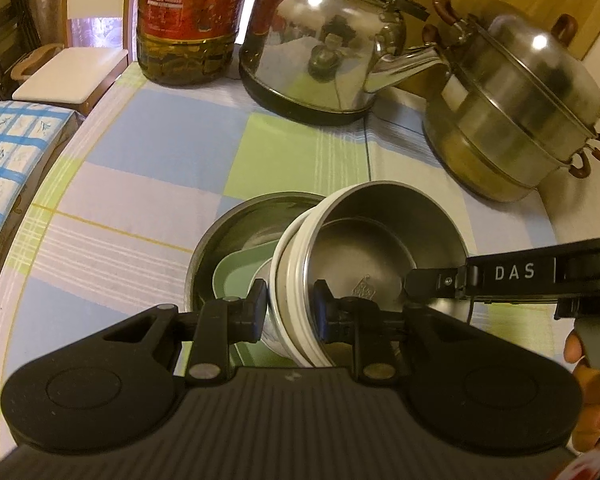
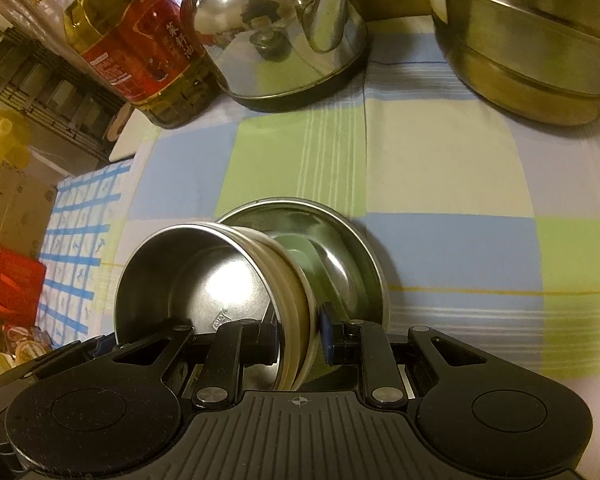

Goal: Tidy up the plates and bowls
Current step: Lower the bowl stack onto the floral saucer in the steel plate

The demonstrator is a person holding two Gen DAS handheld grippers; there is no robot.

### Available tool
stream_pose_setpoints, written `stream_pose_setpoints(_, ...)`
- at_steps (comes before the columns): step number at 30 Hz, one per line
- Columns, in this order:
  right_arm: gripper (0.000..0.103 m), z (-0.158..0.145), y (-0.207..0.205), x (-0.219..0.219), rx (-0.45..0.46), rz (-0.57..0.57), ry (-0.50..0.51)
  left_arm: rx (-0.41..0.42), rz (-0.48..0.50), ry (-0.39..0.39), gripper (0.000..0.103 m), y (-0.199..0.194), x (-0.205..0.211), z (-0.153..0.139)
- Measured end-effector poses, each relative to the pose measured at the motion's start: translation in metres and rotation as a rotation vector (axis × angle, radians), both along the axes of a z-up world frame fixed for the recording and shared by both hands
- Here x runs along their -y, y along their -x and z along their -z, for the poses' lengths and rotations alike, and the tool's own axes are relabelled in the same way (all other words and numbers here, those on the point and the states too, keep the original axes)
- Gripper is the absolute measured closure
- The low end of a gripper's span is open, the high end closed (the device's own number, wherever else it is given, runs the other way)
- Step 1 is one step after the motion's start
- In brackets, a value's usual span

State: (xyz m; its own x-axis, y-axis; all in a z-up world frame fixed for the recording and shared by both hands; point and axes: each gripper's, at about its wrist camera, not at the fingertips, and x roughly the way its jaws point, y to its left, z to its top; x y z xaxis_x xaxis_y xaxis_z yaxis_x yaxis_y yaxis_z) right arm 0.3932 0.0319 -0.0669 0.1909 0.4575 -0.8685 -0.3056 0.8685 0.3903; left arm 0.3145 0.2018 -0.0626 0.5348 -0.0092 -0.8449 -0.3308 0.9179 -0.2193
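Observation:
A stack of steel bowls (image 1: 364,256) with white outer rims hangs tilted above a wide steel plate (image 1: 228,232). A pale green dish (image 1: 236,276) lies in that plate. My left gripper (image 1: 290,314) is shut on the stack's near rim, one pad inside and one outside. The right gripper (image 1: 432,282) comes in from the right and grips the opposite rim. In the right wrist view that gripper (image 2: 298,336) clamps the bowl stack (image 2: 204,280) by its wall, over the steel plate (image 2: 340,248) and the green dish (image 2: 296,256).
A steel kettle (image 1: 320,44), a lidded steel steamer pot (image 1: 516,112) and a large oil bottle (image 1: 188,20) stand at the back of the checked tablecloth (image 1: 148,152). A chair (image 1: 68,76) and a blue-checked cloth (image 1: 12,152) lie off the table's left edge.

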Motion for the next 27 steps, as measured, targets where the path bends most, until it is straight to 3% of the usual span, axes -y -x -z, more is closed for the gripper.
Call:
stream_pose_setpoints(17, 0.083, 0.036, -0.021, -0.015, -0.052, 0.004, 0.012, -0.055, -0.027, 0.022, 0.082, -0.020, -0.018, 0.035)
stream_pose_setpoints(27, 0.083, 0.038, -0.021, -0.017, -0.059, -0.008, 0.009, -0.060, -0.031, 0.029, 0.082, -0.021, -0.021, 0.037)
